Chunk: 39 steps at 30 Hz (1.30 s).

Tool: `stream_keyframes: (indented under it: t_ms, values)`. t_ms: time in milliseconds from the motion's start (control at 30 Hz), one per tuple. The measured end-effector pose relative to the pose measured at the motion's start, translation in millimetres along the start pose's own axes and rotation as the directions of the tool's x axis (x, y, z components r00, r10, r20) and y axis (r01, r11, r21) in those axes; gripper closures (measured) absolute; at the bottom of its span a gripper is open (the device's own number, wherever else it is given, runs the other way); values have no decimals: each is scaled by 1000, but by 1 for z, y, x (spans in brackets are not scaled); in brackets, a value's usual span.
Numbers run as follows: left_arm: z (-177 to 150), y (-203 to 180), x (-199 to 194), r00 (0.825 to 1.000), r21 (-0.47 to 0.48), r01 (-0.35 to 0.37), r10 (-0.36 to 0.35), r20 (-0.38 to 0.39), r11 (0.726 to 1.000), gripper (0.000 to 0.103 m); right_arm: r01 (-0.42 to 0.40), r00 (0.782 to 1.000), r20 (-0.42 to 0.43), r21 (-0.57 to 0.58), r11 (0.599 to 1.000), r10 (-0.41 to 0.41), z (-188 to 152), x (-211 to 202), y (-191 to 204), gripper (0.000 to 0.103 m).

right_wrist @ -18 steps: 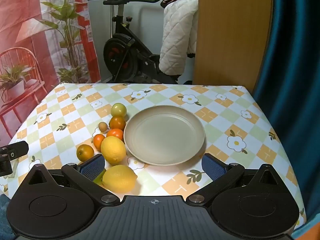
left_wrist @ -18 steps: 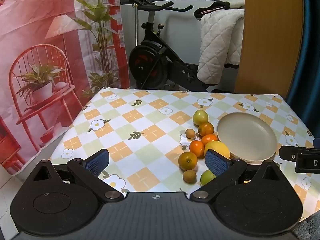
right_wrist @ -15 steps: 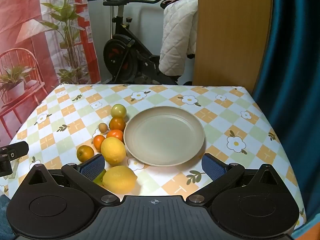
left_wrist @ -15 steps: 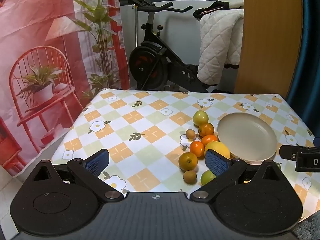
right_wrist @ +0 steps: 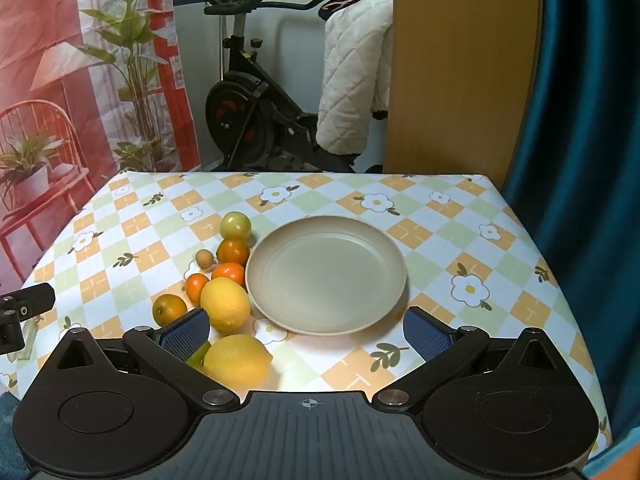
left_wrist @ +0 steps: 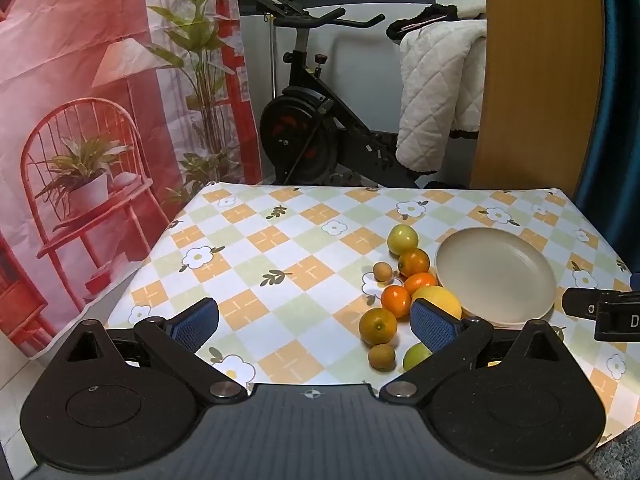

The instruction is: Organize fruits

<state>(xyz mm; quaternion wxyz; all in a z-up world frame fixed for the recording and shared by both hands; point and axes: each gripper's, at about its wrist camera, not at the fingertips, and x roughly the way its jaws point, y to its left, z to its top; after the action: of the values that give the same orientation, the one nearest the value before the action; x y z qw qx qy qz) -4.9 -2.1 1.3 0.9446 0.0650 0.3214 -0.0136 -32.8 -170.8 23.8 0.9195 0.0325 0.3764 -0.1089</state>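
A beige plate (right_wrist: 326, 280) stands bare on the checked tablecloth; it also shows in the left wrist view (left_wrist: 496, 276). A cluster of fruit lies along its left side: a green apple (right_wrist: 235, 225), oranges (right_wrist: 233, 251), small tangerines (right_wrist: 197, 286), two lemons (right_wrist: 225, 307) (right_wrist: 237, 360), a lime and small brown fruits (right_wrist: 205, 258). My right gripper (right_wrist: 306, 330) is open and empty, near the plate's front edge. My left gripper (left_wrist: 314, 322) is open and empty, left of the fruit (left_wrist: 378, 326).
The table (left_wrist: 256, 256) ends at a red printed backdrop (left_wrist: 80, 120) on the left. An exercise bike (left_wrist: 312, 128) and a white quilt (left_wrist: 440, 92) stand behind. A wooden panel (right_wrist: 460, 68) and a blue curtain (right_wrist: 584, 120) are at the right.
Both views have shifted very slightly, as if both grippers drew back or rose a little. No fruit has moved.
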Motion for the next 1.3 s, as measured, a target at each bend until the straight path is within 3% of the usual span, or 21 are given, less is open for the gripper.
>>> stream_keyframes:
  t_ms: [1300]
  values:
    - [2, -2, -3, 1000, 4, 9, -9, 14, 1000, 0, 3, 1000, 12, -4, 1000, -3, 4, -7, -2, 0]
